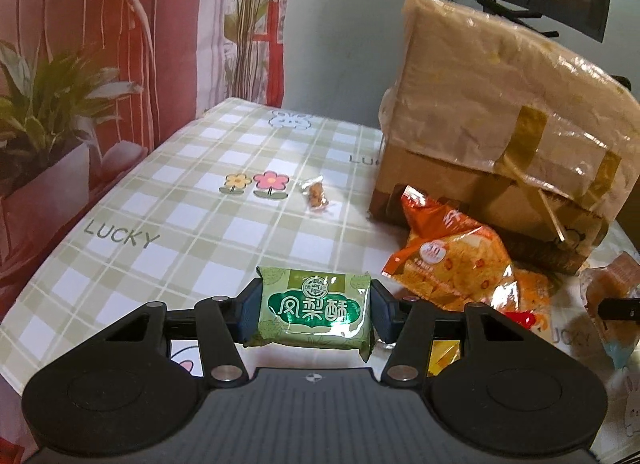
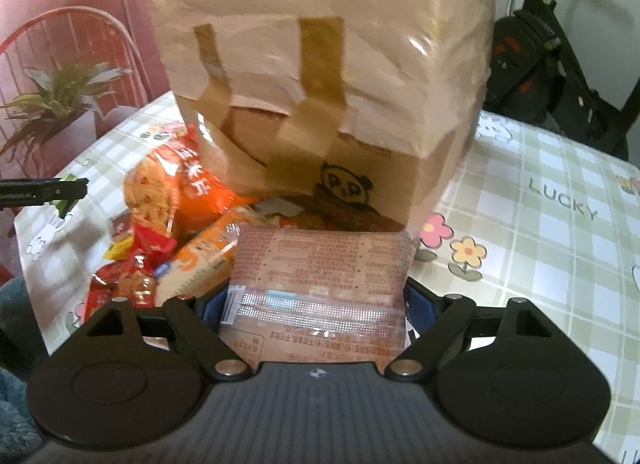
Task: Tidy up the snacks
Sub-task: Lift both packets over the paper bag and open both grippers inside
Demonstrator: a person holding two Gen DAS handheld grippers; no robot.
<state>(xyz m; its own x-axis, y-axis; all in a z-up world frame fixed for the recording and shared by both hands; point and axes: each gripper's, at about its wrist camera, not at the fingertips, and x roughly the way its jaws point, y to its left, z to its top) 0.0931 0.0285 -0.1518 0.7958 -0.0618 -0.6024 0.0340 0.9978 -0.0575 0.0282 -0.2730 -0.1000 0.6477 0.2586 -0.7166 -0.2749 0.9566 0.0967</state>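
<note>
The left gripper point(image 1: 314, 314) is clamped at about half its spread on a green cake pack point(image 1: 314, 310), one blue pad on each short end. The pack's long axis runs left to right across the jaws, printed face up and toward the camera, its lettering upright, and it is held clear of the table point(image 1: 168, 224). Just right of it lies an orange chip bag point(image 1: 448, 260), tilted with its top corner pointing far and left, against the near foot of a taped box point(image 1: 500, 136). A small wrapped candy point(image 1: 316, 196) lies alone far out on the checked cloth, beside two printed flowers.

The right gripper point(image 2: 316, 304) is spread wide and grips a pink pack point(image 2: 320, 288) by its two sides. This pack lies flat, back side up with fine print showing; its long axis runs near to far, away from the camera, and its far end points at the box point(image 2: 320, 64). To the left sits a heap of snack bags point(image 2: 160, 240); the orange bag point(image 2: 188, 188) lies at its far end, touching the box
</note>
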